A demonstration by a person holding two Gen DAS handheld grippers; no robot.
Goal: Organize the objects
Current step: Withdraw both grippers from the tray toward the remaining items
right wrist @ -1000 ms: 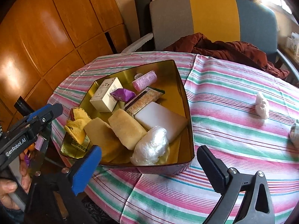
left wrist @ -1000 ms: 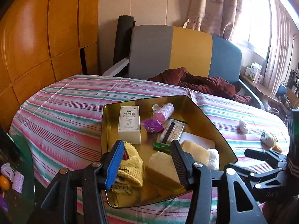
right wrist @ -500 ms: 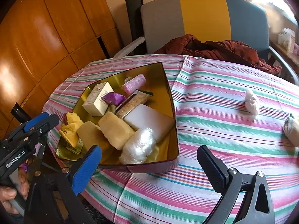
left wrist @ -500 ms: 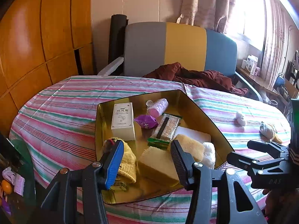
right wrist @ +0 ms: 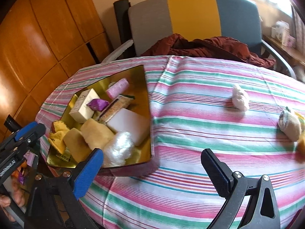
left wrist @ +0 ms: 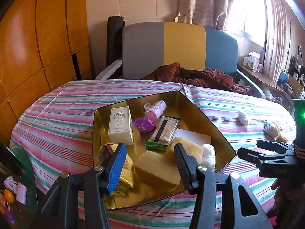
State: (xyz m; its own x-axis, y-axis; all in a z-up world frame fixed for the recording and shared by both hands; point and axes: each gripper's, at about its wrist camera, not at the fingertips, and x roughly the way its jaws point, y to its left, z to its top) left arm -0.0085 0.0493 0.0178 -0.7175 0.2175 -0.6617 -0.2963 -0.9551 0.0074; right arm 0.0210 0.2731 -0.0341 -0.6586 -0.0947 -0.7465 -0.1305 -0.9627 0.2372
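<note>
Both hand-held grippers hover with fingers apart, gripping nothing: the left hand-held gripper [left wrist: 149, 164] over the near end of the gold tray [left wrist: 207, 118], the right hand-held gripper [right wrist: 152, 169] over bare striped surface [right wrist: 190, 129] beside it. The tray holds sponges, a white box [left wrist: 120, 126] and a pink roll [left wrist: 155, 108]. A white wad [right wrist: 239, 98] and a small plush toy [right wrist: 289, 126] lie well apart from the tray, out on the cloth.

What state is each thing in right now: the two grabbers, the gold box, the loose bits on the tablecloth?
Left gripper: open, empty.
Right gripper: open wide, empty.
Gold tin: lidless, crowded with items.
White box: closed, lying flat.
White wad: loose on tablecloth.
Grey plush toy: lying on tablecloth.
</note>
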